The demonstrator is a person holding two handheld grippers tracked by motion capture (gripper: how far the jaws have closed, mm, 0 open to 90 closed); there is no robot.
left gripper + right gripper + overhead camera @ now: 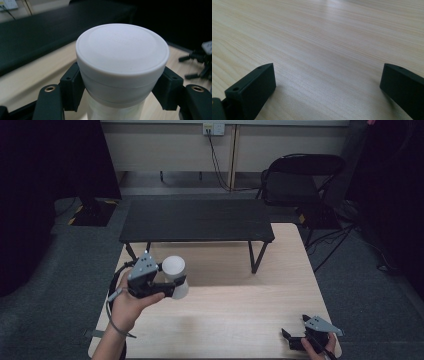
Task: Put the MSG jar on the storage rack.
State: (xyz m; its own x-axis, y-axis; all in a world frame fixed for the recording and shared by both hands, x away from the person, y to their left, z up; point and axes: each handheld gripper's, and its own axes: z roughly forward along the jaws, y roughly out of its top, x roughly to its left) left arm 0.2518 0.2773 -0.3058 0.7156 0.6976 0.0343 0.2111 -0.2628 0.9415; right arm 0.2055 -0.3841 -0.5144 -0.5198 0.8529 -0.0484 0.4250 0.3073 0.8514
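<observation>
A white bottle with a round white lid (175, 276) (122, 50) is held upright above the left part of the light wooden table (240, 320). My left gripper (172, 285) (120, 92) is shut on the bottle just below the lid, one jaw on each side. My right gripper (296, 334) (328, 87) rests low at the table's near right corner, open, with bare wood between its jaws. The right gripper also appears far off in the left gripper view (200, 62).
A low black bench (196, 220) stands across the far end of the table. Behind it on the right is a black folding chair (300, 180). Cables run down the back wall from a socket (213, 128). Grey floor surrounds the table.
</observation>
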